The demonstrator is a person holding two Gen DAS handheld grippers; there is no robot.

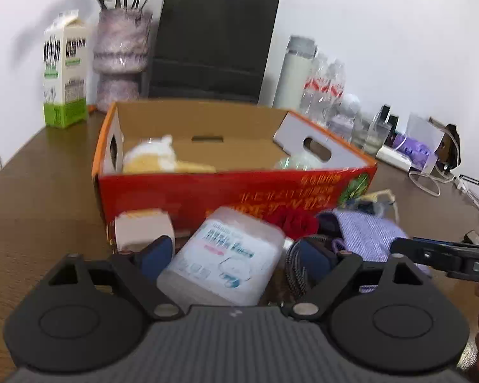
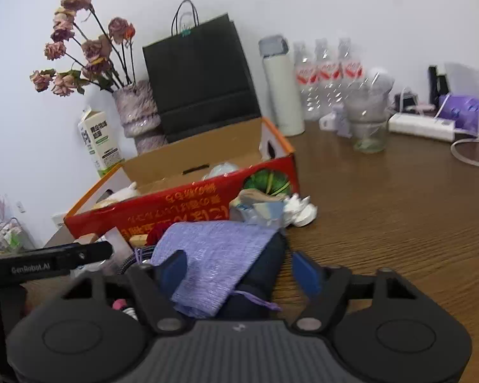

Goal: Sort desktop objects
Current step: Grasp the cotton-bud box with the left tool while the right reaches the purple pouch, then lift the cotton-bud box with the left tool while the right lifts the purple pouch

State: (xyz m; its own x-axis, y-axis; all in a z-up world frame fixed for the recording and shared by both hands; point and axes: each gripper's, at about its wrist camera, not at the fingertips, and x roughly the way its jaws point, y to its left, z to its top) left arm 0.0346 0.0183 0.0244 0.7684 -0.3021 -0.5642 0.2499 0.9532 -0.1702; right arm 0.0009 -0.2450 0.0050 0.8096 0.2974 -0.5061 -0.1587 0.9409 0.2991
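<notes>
Just in front of the red box [image 1: 233, 191], your left gripper [image 1: 236, 255] straddles the wipes pack [image 1: 226, 261], pads w/o firm contact, right gripper [image 2: 239, 271] likewise unclenched around the purple cloth [image 2: 214, 255]; next, squeeze both, then lift into box.

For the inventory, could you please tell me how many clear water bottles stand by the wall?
3: the left bottle, middle bottle and right bottle stand side by side, right of the white flask. More could be hidden.

Both claws [image 1: 236, 261] [image 2: 239, 271] forward, part-open
</notes>
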